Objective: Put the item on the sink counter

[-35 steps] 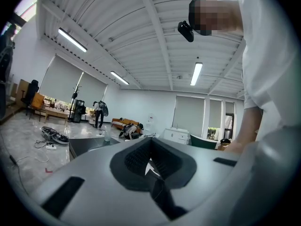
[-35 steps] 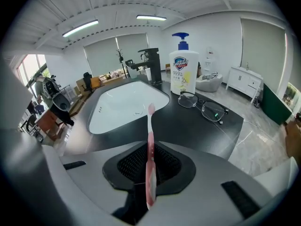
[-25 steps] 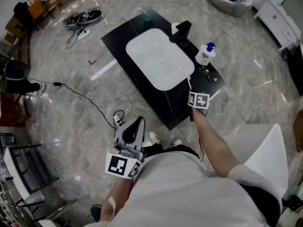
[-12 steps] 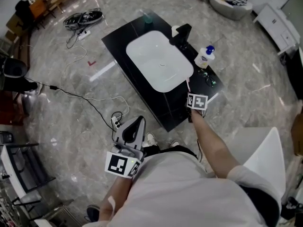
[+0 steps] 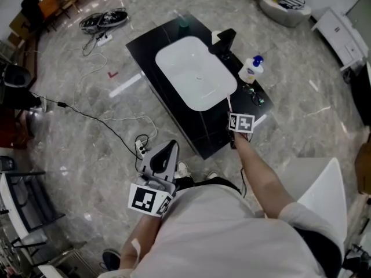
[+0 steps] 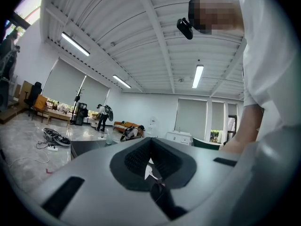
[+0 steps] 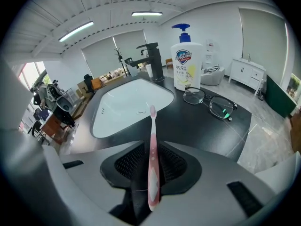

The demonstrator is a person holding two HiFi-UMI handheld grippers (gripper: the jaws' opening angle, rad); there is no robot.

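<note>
right arm stretched forward, right claw (image 7: 151, 166) clamped on the pink toothbrush (image 7: 152, 135), whose head points toward the white sink (image 7: 122, 107), above the black bench (image 7: 202, 121). left claw (image 6: 149, 161) closed, empty, low by the body.

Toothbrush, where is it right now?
In the right gripper view the pink toothbrush is clamped in the right gripper at the black counter's near edge. Its brush end points at the white basin, left of the glasses and soap bottle.
</note>
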